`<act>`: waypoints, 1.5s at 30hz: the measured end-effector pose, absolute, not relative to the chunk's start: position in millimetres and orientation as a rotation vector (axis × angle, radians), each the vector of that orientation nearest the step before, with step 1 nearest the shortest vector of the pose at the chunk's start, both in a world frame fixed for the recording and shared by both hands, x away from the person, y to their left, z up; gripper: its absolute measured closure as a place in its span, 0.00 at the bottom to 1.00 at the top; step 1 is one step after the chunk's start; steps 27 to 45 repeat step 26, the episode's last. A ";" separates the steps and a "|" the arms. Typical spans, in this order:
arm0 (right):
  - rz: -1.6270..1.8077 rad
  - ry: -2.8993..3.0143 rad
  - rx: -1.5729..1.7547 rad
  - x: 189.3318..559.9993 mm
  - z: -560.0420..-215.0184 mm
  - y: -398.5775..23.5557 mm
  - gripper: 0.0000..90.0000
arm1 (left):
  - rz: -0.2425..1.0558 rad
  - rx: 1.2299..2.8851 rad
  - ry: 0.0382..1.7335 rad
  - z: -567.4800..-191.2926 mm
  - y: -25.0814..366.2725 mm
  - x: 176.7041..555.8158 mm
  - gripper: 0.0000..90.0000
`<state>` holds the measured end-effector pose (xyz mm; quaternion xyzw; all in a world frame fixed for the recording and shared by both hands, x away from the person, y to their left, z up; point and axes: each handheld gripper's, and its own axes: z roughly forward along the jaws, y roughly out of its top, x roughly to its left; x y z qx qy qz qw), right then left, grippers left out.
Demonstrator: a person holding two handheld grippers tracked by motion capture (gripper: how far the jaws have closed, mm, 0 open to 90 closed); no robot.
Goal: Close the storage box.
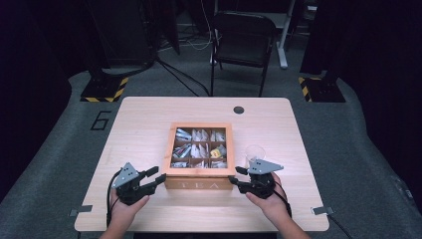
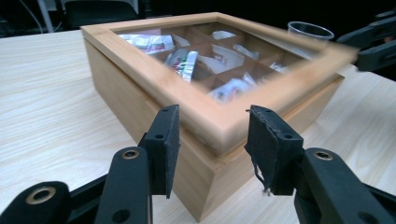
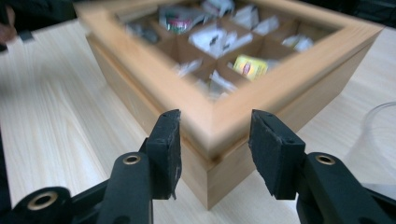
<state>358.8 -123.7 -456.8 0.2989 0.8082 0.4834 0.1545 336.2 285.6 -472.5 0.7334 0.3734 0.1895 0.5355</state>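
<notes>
Left tool (image 2: 212, 140) and right tool (image 3: 215, 142) each straddle a near corner of the wooden tea box (image 1: 201, 149) mid-counter (image 1: 144, 124), jaws part-open, pads apparently just clear of the wood. Glass-paned lid (image 2: 219, 60) down or barely raised; opening it looks like what's left.

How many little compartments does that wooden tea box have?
9, in three rows of three inside the tea box, seen through its clear lid: a back row, a middle row and a front row nearest the person. All seem to hold tea packets.

Grey floor (image 1: 59, 149), black folding chair (image 1: 242, 40)
</notes>
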 end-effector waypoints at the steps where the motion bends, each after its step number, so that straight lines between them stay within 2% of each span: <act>1: 1.396 2.298 0.866 357.6 -454.7 -125.9 0.59 | 0.443 1.751 0.892 -472.7 287.1 336.8 0.60; 7: 1.418 2.274 0.964 361.0 -457.3 -141.6 0.55 | 0.450 1.728 0.915 -473.5 289.7 340.0 0.58; 24: 1.418 2.195 1.003 365.0 -457.9 -149.2 0.48 | 0.475 1.740 0.926 -474.4 301.2 344.7 0.53; 45: 1.418 2.194 0.995 365.6 -458.5 -149.4 0.47 | 0.479 1.744 0.904 -474.6 300.8 343.3 0.53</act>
